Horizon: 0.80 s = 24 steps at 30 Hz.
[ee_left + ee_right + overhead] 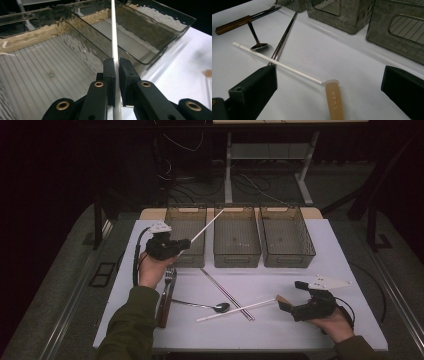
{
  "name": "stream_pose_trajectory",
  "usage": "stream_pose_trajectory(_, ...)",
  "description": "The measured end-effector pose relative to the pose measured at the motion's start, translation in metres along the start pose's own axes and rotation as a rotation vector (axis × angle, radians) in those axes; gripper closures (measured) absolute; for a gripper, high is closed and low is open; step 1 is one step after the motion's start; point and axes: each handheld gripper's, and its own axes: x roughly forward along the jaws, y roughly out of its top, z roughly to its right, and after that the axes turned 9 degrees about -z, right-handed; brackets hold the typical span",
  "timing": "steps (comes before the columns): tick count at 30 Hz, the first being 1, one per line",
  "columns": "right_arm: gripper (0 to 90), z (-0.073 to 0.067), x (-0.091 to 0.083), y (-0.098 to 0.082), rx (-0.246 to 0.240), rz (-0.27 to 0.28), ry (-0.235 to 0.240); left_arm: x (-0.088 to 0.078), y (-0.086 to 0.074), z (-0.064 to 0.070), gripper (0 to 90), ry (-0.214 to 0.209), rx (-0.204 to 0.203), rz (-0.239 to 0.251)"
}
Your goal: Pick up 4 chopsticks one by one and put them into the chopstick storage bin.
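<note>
My left gripper [186, 243] is shut on a long white stick [206, 226], held above the table's left side. The stick slants up and right over the left bin [186, 251] toward the middle bin [236, 251]. In the left gripper view both pads [110, 72] clamp the stick [114, 35], with the left bin's ribbed floor [37, 70] below. My right gripper [293, 296] rests open at the front right. In the right gripper view [330, 75] a tan plastic piece [334, 100] lies between the spread jaws, untouched. A second white stick [277, 63] ends right at the tan piece's rounded tip.
Three clear smoky bins stand in a row at the back, the right one [287, 251] nearest the far corner. On the white table [320, 245] lie a wooden-handled fork [166, 295], a metal spoon [210, 306], metal chopsticks [227, 294] and the second white stick [235, 310].
</note>
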Motion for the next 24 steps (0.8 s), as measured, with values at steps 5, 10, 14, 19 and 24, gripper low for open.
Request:
stream_pose_trajectory(5, 0.7, 0.0, -0.001, 0.0, 0.004, 0.007, -0.003, 0.002, 0.005, -0.007, 84.1, 0.02, -0.003, -0.011)
stream_pose_trajectory(10, 0.7, 0.0, -0.001, 0.0, 0.002, 0.006, -0.003, 0.005, 0.009, -0.016, 84.1, 0.046, -0.022, -0.019)
stream_pose_trajectory(14, 0.7, 0.0, -0.001, 0.0, 0.006, 0.01, -0.004, 0.006, 0.012, -0.025, 84.1, 0.074, -0.051, -0.033)
stream_pose_trajectory(19, 0.7, 0.0, -0.001, 0.0, 0.005, 0.01, -0.002, 0.009, 0.014, -0.037, 84.1, 0.115, -0.087, -0.057)
stream_pose_trajectory(24, 0.7, 0.0, -0.002, 0.0, 0.005, 0.009, -0.002, 0.014, 0.015, -0.048, 84.1, 0.15, -0.116, -0.101)
